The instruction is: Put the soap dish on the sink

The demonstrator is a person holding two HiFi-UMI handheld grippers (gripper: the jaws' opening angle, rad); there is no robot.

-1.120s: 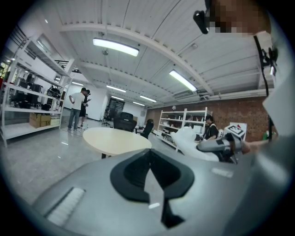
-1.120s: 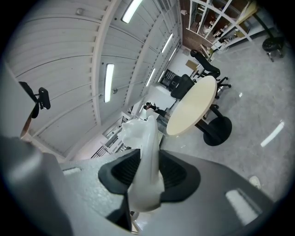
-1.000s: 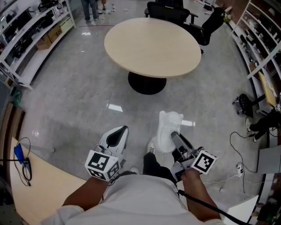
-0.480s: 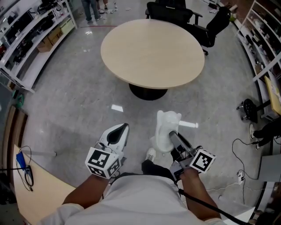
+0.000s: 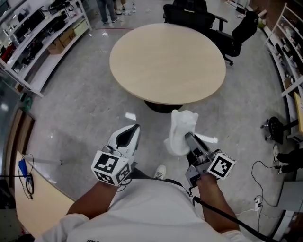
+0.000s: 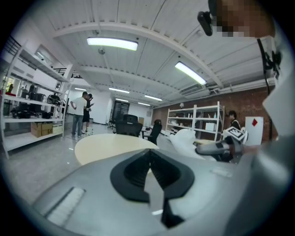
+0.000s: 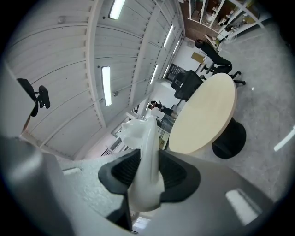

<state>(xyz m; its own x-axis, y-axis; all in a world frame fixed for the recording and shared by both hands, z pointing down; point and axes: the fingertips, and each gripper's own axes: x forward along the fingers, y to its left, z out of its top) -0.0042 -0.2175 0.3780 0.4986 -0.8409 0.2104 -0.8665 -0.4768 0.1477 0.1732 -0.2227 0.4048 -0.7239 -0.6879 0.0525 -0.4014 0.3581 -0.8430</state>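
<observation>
The soap dish [image 5: 181, 128] is a white moulded piece that stands on edge above the grey floor. My right gripper [image 5: 188, 138] is shut on its lower part. In the right gripper view the black pads press on both faces of the soap dish [image 7: 145, 138], which fills the middle of my right gripper [image 7: 145, 171]. My left gripper [image 5: 131, 134] hovers level beside it, shut, with nothing between the pads. In the left gripper view the pads of the left gripper [image 6: 148, 168] meet, and the soap dish [image 6: 184, 140] shows at the right. No sink is in view.
A round beige table [image 5: 166, 56] on a black foot stands just ahead. Black office chairs [image 5: 189, 14] are behind it. Shelving lines the left wall [image 5: 38, 33] and the right wall [image 5: 289, 42]. A wooden surface [image 5: 33, 198] with a cable lies at lower left. People [image 5: 109, 12] stand far back.
Both grippers and the soap dish have moved forward towards the round table, which now lies closer. The grip on the dish looks the same.
</observation>
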